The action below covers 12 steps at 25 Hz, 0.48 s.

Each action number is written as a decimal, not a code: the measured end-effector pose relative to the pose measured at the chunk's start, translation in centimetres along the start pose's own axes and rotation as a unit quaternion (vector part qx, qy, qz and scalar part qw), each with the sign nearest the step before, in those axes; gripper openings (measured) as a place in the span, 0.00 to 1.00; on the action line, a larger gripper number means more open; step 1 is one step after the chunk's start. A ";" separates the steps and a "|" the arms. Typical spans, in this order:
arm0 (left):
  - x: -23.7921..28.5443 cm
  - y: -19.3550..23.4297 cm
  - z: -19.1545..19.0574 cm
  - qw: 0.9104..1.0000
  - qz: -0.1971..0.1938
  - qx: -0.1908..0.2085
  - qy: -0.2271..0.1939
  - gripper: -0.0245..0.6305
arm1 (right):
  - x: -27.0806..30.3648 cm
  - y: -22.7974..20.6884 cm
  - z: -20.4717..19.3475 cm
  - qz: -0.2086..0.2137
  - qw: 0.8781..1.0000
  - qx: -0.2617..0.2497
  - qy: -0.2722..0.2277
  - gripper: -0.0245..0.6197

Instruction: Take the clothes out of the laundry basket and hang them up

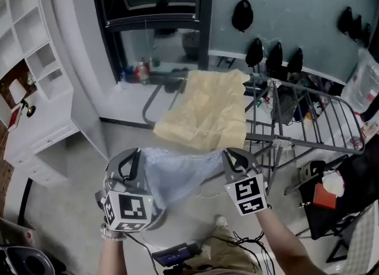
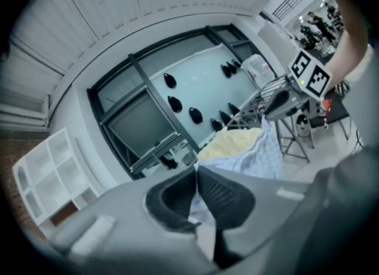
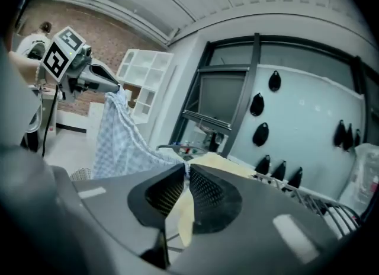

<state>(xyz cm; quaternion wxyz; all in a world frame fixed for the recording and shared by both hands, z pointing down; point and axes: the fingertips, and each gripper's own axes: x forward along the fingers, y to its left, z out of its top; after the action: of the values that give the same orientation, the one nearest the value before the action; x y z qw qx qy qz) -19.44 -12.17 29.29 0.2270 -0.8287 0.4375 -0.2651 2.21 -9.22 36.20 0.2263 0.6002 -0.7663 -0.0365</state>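
Note:
A light blue checked garment (image 1: 177, 176) hangs stretched between my two grippers, in front of me above the floor. My left gripper (image 1: 135, 156) is shut on one edge of it; the left gripper view shows the fabric pinched between the jaws (image 2: 195, 176). My right gripper (image 1: 232, 155) is shut on the opposite edge, and the cloth (image 3: 118, 143) runs from its jaws (image 3: 185, 173) across to the other gripper (image 3: 98, 81). Just beyond stands a grey metal drying rack (image 1: 308, 131), with a pale yellow cloth (image 1: 207, 111) draped over its left end.
A white shelf unit (image 1: 35, 60) stands at the left. Behind the rack is a dark window frame (image 1: 201, 19) in front of a pale wall (image 1: 296, 7). A wicker basket (image 3: 80, 175) sits low at my left. At the right a black chair (image 1: 334, 202) holds red and white items.

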 end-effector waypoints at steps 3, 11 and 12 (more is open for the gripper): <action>2.2 -3.3 3.0 0.999 -0.036 0.006 -0.036 0.05 | -3.2 -3.7 -2.2 -0.049 0.999 0.011 0.013 0.09; 6.3 -12.7 12.5 0.984 -0.127 0.029 -0.123 0.05 | -11.9 -12.7 -8.3 -0.164 0.985 0.031 0.049 0.09; 6.8 -13.9 13.6 0.981 -0.137 0.032 -0.131 0.04 | -13.0 -13.8 -9.0 -0.175 0.982 0.034 0.053 0.09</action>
<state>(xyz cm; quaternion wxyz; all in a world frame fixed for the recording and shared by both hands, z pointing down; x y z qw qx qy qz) 0.82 -8.79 29.12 0.2700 -0.9006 0.2780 -0.1970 20.50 1.07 35.80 0.2363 0.7336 -0.6369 -0.0174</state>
